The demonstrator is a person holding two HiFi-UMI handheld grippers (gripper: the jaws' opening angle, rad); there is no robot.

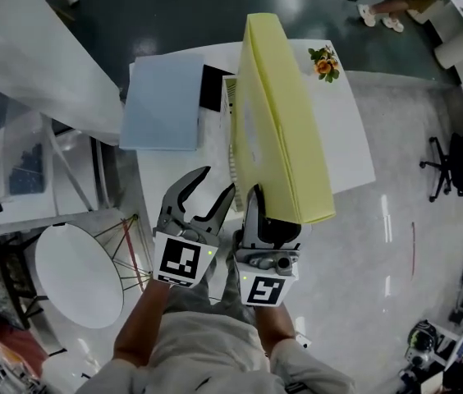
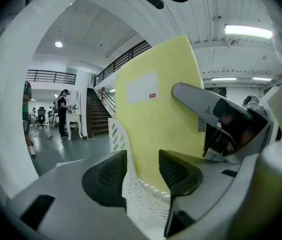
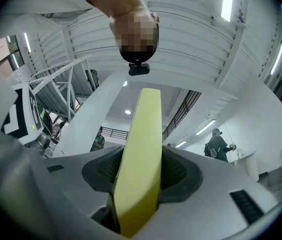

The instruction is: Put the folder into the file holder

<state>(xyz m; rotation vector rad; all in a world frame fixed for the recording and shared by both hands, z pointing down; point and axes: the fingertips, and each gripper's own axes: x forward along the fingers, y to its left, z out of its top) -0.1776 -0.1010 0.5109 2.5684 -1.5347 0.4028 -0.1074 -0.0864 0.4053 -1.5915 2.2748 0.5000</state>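
Right gripper (image 1: pixel 258 197) pinches the yellow folder (image 1: pixel 281 113) tight. Left gripper (image 1: pixel 215 185) is open around the file holder (image 2: pixel 146 196) wall. I think I'm putting it in now; next, slide it straight down.

Yellow folder (image 1: pixel 277 113), upright in right tongs (image 3: pixel 141 171), blocks mid worktop (image 1: pixel 350 134) and hides most of the file holder (image 2: pixel 117 136). Holder wall stands between the left tongs' (image 1: pixel 219 179) jaws, close to the left pad, gap on the right-pad side. Blue folder (image 1: pixel 162 103) takes worktop's left part, black object (image 1: pixel 213 89) just beside it. Bare strip right of yellow folder; flower ornament (image 1: pixel 324 62) at far corner. Round table (image 1: pixel 75 276) lower left, well apart.
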